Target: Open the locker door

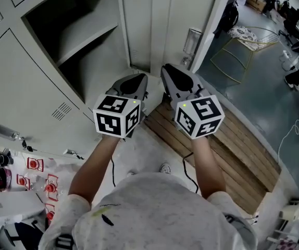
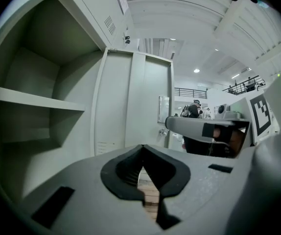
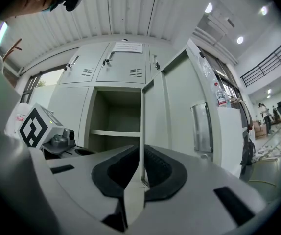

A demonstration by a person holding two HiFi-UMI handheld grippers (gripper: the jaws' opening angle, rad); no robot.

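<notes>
The grey locker door (image 1: 160, 25) stands swung open, and the compartment behind it shows one shelf (image 1: 84, 40). My right gripper (image 1: 169, 71) is at the door's lower part. In the right gripper view the door's thin edge (image 3: 141, 116) runs straight down between the jaws of the right gripper (image 3: 141, 152), which are closed onto it. My left gripper (image 1: 136, 79) hovers just to the left, in front of the open compartment. Its jaws meet at the tips of the left gripper (image 2: 142, 150) with nothing between them. The door's inner face (image 2: 135, 102) fills that view's middle.
Closed lockers (image 1: 24, 92) line the left. A wooden slat platform (image 1: 217, 145) lies under my feet. A clear holder (image 1: 191, 40) hangs on the door's outer face, and a gold wire chair (image 1: 238, 56) stands beyond it. Red-and-white sheets (image 1: 40, 176) lie at the lower left.
</notes>
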